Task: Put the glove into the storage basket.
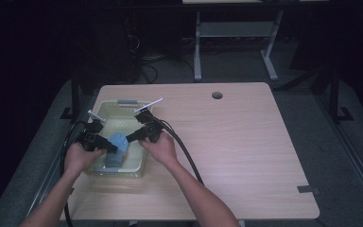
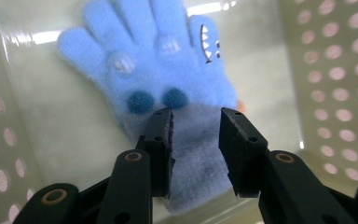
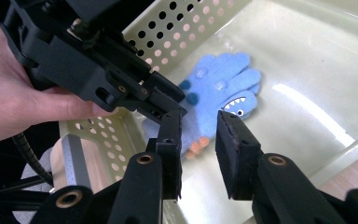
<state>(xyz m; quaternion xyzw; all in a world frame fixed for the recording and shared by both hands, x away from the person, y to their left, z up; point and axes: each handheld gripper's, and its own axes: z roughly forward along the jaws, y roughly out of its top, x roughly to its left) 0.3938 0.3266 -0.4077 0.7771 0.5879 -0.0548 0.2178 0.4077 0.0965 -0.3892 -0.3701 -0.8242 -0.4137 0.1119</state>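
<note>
A light blue knitted glove [image 1: 118, 150] with a toothy monster face and two dark blue pompoms lies flat on the floor of a pale yellow perforated basket [image 1: 105, 109]. In the left gripper view the glove [image 2: 168, 70] spreads its fingers away from me. My left gripper [image 2: 196, 119] hovers over its cuff with the jaws apart and the pads off the fabric. My right gripper [image 3: 199, 121] stands open above the basket floor with nothing between its jaws. Beyond it are the glove [image 3: 219, 91] and the left gripper [image 3: 170, 105]. From above, the left gripper [image 1: 112, 147] and the right gripper [image 1: 131, 138] face each other across the glove.
The basket wall [image 2: 335, 93] rises close on both sides of the left gripper. The basket sits at the left of a wooden table [image 1: 227, 142] that has a round cable hole [image 1: 217, 95] at the back. Black cables [image 1: 184, 151] trail from both grippers towards the front.
</note>
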